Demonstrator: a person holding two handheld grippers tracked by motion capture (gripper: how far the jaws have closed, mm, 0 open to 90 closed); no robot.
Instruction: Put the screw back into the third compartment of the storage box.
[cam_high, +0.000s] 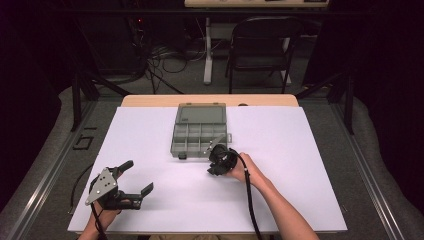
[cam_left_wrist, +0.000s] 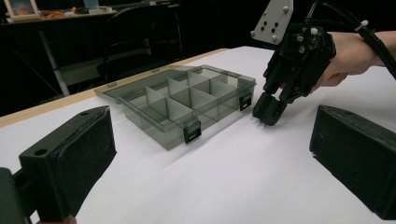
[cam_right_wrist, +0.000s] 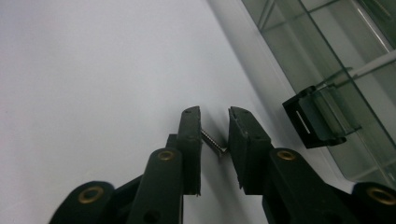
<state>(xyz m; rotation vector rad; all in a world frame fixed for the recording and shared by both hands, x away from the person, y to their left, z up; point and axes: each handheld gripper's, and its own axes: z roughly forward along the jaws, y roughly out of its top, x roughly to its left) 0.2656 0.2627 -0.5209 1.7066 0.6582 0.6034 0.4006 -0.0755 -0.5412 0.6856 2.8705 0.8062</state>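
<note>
We are working on a small silver threaded metal screw (cam_right_wrist: 213, 143), which sits between the narrowed jaws of our right gripper (cam_right_wrist: 215, 122), low over the white table cover (cam_high: 150, 140) just in front of the smoky translucent plastic compartment box (cam_high: 199, 131), near its right-hand black latch (cam_right_wrist: 314, 122). In the right gripper view the screw spans the gap on a slant, one end against the left pad and the other against the right, so we judge the jaws to be pinching it end to end rather than across its shank. Its long axis therefore runs roughly from jaw to jaw, tilted a little; which end is the head we cannot tell. We expect it to be light, stiff and hard, with nothing fragile about it, but slick and prone to swivel or pop out, since the grip bears on two small points. A hold across the threaded shank would be steadier. Our left gripper (cam_high: 134, 184) rests on the cover near the front-left corner, well apart from the box, its jaws spread wide around nothing.
</note>
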